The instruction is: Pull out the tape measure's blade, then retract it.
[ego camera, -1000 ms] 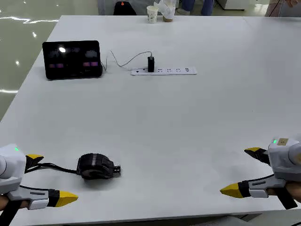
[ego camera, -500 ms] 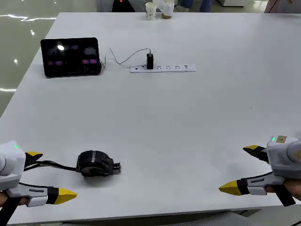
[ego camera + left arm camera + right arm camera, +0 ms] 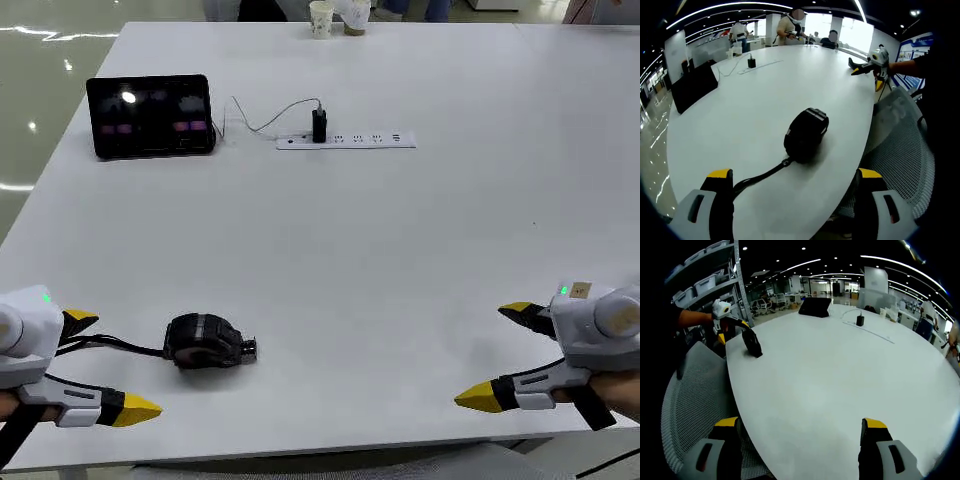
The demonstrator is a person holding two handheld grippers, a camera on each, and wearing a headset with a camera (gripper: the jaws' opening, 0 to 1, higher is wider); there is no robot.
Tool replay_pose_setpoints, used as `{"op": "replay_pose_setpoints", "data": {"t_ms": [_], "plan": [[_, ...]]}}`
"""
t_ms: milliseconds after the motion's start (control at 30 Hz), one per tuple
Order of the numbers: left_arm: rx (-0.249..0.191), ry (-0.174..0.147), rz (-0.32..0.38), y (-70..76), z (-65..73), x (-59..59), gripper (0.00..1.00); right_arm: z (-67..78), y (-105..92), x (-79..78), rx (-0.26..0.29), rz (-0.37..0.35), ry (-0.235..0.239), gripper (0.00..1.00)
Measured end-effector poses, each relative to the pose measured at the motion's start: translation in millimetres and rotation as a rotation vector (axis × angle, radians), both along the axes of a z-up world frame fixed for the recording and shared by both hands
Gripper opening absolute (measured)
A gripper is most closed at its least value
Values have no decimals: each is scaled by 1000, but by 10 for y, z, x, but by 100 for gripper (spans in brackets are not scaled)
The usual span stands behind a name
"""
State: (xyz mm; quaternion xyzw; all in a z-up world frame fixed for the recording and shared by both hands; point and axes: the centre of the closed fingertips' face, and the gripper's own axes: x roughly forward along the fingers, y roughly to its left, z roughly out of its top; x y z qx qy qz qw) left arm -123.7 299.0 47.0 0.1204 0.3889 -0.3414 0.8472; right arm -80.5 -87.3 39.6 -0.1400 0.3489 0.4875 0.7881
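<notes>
A black tape measure lies at 7 o'clock on the white table, its strap trailing between the jaws of the left gripper, which are spread wide and empty. At 4 o'clock the right gripper also gapes empty. A paper cup stands at 12 o'clock; its contents cannot be made out.

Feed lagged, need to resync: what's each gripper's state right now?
Left gripper: open, holding nothing; the tape measure lies on the table just ahead of it.
Right gripper: open, holding nothing.
</notes>
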Motion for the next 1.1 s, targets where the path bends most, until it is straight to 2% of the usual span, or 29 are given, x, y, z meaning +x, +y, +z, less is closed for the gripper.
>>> {"op": "replay_pose_setpoints", "data": {"t_ms": [100,333,400,733,1100], "plan": [[8,4,-30,-41,3,14,99,-1,67,10,-1,22,-5,99],[-3,-14,-71,-113,32,77,99,16,235,30,-13,90,-18,99],[4,-9,-89,-136,25,83,99,43,306,50,-10,118,-42,99],[35,-19,-165,-210,31,170,99,54,616,66,-18,214,-62,99],[62,6,-255,-359,52,191,99,60,967,30,-23,294,-49,99]]}}
